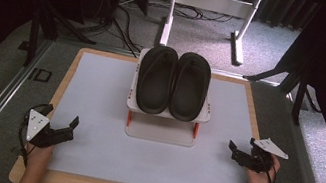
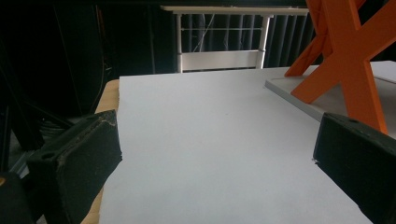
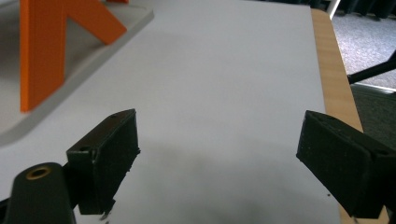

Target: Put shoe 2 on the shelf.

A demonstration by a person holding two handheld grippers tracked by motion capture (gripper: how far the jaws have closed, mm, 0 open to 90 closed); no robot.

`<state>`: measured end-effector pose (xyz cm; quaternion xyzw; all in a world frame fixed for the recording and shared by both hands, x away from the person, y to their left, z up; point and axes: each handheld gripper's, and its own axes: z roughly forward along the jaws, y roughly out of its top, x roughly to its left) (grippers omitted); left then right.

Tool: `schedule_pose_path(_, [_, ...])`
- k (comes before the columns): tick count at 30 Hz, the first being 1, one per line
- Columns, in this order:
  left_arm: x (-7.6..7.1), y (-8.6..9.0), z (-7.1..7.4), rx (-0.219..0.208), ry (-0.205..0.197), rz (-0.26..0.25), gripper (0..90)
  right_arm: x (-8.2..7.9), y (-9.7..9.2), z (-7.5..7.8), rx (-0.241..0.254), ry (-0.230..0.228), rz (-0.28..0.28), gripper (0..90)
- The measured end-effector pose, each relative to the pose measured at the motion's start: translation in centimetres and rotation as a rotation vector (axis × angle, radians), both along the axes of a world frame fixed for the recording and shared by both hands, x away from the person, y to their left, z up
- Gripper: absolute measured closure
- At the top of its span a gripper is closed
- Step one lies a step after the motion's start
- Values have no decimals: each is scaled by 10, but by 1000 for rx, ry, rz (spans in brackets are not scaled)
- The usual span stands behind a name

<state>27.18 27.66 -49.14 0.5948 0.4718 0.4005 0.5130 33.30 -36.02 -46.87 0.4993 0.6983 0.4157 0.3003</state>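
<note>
Both grippers' jaws wide apart, empty.

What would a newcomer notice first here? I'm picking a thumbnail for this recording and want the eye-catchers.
The pair of black slippers stands out first, lying side by side on a small white rack with orange legs at the far middle of the table. Next come the left gripper and the right gripper, open and empty at the table's near corners.
</note>
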Motion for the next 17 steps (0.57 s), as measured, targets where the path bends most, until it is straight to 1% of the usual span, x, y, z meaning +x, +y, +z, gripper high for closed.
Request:
schedule_pose_path(2, [0,0,0,-1,0,0,6,-5,-1,-3,-18,1,-10,120])
schedule_pose_path(4, [0,1,0,-4,0,0,6,-9,-3,-5,-42,18,-20,121])
schedule_pose_path(5, [0,1,0,-4,0,0,6,-9,-3,-5,-42,18,-20,121])
schedule_pose_path(6, [0,1,0,-6,-1,0,6,-12,-4,-6,-47,13,-31,121])
schedule_pose_path(7, [0,1,0,-6,-1,0,6,-16,-6,-9,-52,-13,-48,121])
schedule_pose_path(8, [0,1,0,-5,-1,0,6,-18,-7,-8,-38,-34,-51,121])
schedule_pose_path(9, [0,1,0,-5,-1,0,6,-20,-8,-8,-40,-57,-59,121])
schedule_pose_path(10, [0,1,0,-5,0,1,6,-21,-9,-8,-45,-67,-61,121])
schedule_pose_path(12, [0,0,0,-3,-2,1,6,-23,-10,-8,-30,-77,-60,121])
schedule_pose_path(14, [0,0,0,-5,-5,1,6,-23,-12,-9,-18,-75,-49,121])
schedule_pose_path(16, [0,0,0,-4,-4,2,6,-22,-12,-9,-17,-74,-53,123])
schedule_pose_path(17, [0,0,0,-3,-4,1,6,-22,-12,-9,-20,-70,-46,122])
